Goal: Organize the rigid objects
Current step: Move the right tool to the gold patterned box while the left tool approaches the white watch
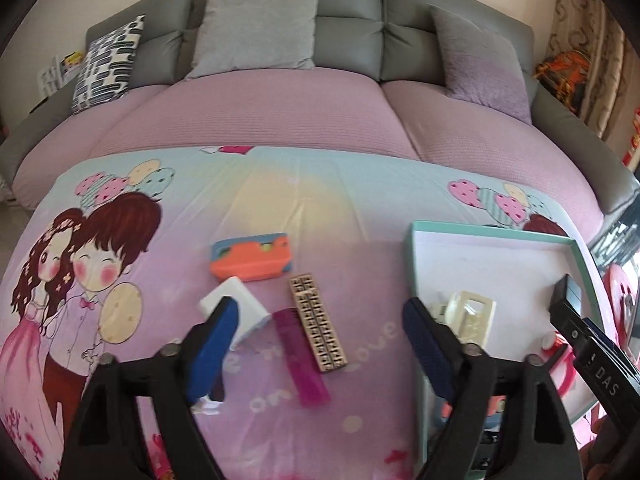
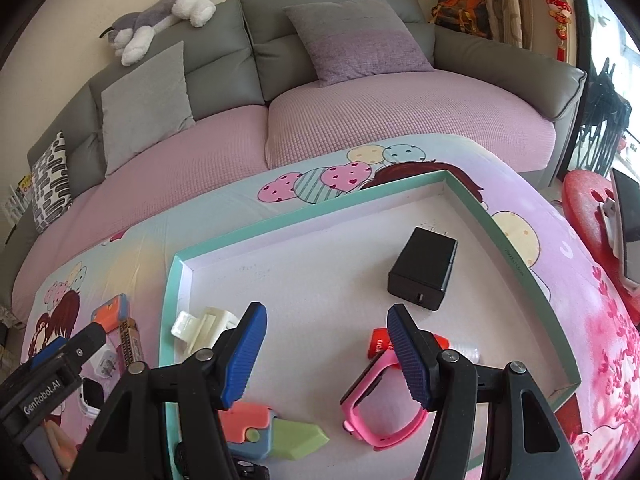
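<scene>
My left gripper (image 1: 316,320) is open and empty above the cartoon cloth, over a purple lighter (image 1: 300,356) and a patterned hair clip (image 1: 318,322). A white plug adapter (image 1: 236,310) lies by its left finger, and an orange and blue toy (image 1: 252,258) lies beyond. My right gripper (image 2: 326,322) is open and empty above the teal-rimmed tray (image 2: 256,226). The tray holds a black charger (image 2: 424,274), a cream hair claw (image 2: 200,326), a pink watch case (image 2: 378,412), a red item (image 2: 378,344), and an orange toy with a green blade (image 2: 276,432).
The cloth covers a table in front of a grey sofa (image 1: 352,12) with pink seat covers and cushions. A red stool (image 2: 592,208) stands to the right. The tray also shows in the left wrist view (image 1: 492,248), with the right gripper's body over it.
</scene>
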Motion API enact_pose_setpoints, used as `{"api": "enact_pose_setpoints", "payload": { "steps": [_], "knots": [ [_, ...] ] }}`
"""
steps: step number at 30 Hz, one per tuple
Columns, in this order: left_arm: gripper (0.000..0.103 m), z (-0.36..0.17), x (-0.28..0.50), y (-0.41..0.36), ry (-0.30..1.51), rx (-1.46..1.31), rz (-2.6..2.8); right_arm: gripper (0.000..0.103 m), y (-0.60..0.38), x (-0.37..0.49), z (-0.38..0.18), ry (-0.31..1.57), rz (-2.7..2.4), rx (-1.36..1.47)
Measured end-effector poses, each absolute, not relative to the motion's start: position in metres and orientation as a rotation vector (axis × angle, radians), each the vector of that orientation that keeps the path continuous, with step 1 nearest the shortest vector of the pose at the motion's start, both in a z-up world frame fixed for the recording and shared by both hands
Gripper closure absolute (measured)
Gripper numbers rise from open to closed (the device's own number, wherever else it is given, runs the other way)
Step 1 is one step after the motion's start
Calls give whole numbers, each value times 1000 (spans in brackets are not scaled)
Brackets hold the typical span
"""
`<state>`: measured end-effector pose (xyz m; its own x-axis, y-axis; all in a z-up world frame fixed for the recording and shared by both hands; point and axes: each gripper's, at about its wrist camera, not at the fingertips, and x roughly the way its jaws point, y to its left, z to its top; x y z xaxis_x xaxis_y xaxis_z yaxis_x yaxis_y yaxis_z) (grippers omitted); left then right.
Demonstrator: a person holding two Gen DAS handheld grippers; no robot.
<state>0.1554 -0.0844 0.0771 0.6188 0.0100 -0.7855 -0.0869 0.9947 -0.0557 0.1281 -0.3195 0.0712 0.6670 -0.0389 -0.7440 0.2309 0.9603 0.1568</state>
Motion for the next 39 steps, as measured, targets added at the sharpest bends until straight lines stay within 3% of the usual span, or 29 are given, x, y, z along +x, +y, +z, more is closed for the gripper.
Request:
{"api": "enact_pose_setpoints", "payload": {
  "steps": [5, 9, 11, 14, 27, 36, 39],
  "knots": [
    [6, 74, 154, -48, 891, -143, 162, 34, -296, 133, 68, 848, -101, 209],
    [6, 75, 151, -28, 869, -166, 224, 19, -279, 136, 66, 851, -52, 186],
    [6, 75, 150, -20, 864, -179, 240, 16, -271, 137, 65, 848, -24, 176],
    [6, 75, 147, -9, 856, -192, 257, 1, -259, 139, 62, 851, 0, 165],
    [6, 76, 130, 50, 821, -291, 355, 0, -203, 142, 70, 813, 145, 153],
    [6, 62, 124, 72, 912, -317, 345, 0, -151, 146, 59, 848, 246, 91],
    [6, 57, 123, 74, 928, -326, 334, 5, -146, 149, 53, 866, 259, 100]
  ]
}}
